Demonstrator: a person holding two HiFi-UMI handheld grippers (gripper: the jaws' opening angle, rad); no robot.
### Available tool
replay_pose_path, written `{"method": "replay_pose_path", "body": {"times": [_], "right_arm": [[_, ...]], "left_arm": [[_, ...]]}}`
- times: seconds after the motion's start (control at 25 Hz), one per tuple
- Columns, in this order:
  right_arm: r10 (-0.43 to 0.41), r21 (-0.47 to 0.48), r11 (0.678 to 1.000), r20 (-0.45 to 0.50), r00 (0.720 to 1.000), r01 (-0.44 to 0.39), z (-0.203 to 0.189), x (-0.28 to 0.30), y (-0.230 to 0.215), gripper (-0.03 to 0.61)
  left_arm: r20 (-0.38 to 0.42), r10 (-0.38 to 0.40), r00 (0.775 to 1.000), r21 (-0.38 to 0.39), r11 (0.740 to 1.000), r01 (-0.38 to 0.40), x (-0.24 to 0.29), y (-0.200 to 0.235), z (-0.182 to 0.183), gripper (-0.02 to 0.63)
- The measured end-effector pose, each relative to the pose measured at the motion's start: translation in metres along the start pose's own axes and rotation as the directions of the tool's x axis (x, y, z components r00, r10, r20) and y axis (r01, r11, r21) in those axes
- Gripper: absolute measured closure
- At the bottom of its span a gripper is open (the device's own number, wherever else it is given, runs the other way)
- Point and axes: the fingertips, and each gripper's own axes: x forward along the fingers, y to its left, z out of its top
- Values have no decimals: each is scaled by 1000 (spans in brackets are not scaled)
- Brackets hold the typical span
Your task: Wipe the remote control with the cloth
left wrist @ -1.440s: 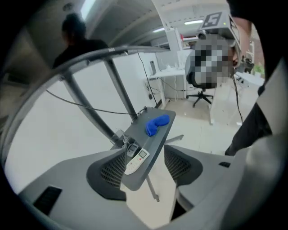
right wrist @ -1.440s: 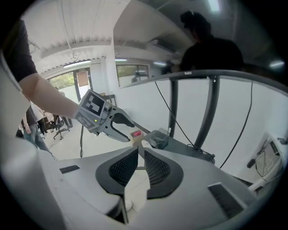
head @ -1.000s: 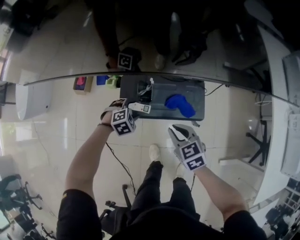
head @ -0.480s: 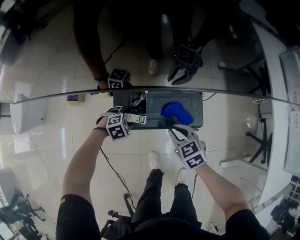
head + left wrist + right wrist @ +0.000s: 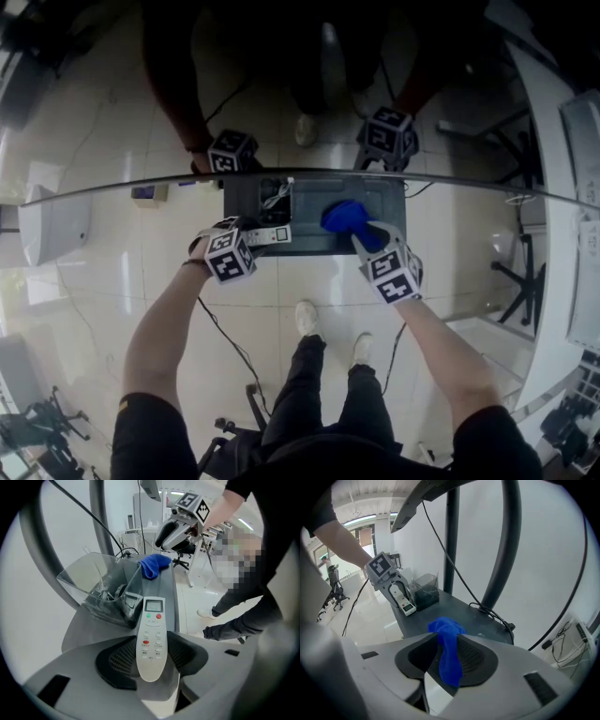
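Observation:
The white remote control (image 5: 152, 637) sticks out forward between the pads of my left gripper (image 5: 151, 656), buttons up, above the near left part of the dark table (image 5: 314, 246). The jaws are closing on it. In the head view the left gripper (image 5: 253, 234) holds the remote (image 5: 272, 234) at the table's front edge. The blue cloth (image 5: 349, 218) lies bunched on the table's right half. My right gripper (image 5: 364, 240) has reached it. Its jaws are opening with a fold of the cloth (image 5: 450, 658) hanging between them, and the pads do not press on it.
A clear plastic box (image 5: 98, 590) with cables in it stands at the table's back left. Black stand poles (image 5: 504, 541) and a cable (image 5: 487, 609) rise behind the table. A glossy surface beyond mirrors both grippers. A person's legs and shoes (image 5: 307, 319) are below the table edge.
My right gripper has moved forward from in front of the table up to the blue cloth, which now sits between its jaws. The left gripper keeps the remote at the table's front edge.

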Motion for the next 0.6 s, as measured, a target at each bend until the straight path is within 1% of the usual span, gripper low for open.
{"method": "replay_pose_path", "body": {"times": [0.12, 0.24, 0.32, 0.4, 0.52, 0.6], "right_arm": [[-19, -37, 999, -41, 999, 18, -10, 15, -9, 394], [-14, -82, 997, -89, 996, 7, -20, 33, -11, 347], [-10, -104, 995, -131, 991, -3, -28, 46, -12, 336], [13, -120, 992, -161, 987, -33, -34, 59, -8, 336], [45, -133, 989, -184, 982, -70, -37, 71, -8, 336], [45, -146, 987, -183, 982, -72, -37, 71, -11, 340]], "left_arm": [[28, 36, 999, -42, 998, -35, -5, -4, 1, 410], [72, 98, 993, -120, 989, -89, -17, -9, 6, 410], [98, 153, 983, -186, 973, -133, -25, -13, 9, 411], [110, 199, 974, -246, 955, -168, -33, -19, 11, 411], [113, 249, 962, -300, 931, -205, -44, -30, 15, 411], [109, 273, 956, -322, 919, -226, -51, -38, 20, 411]]}}
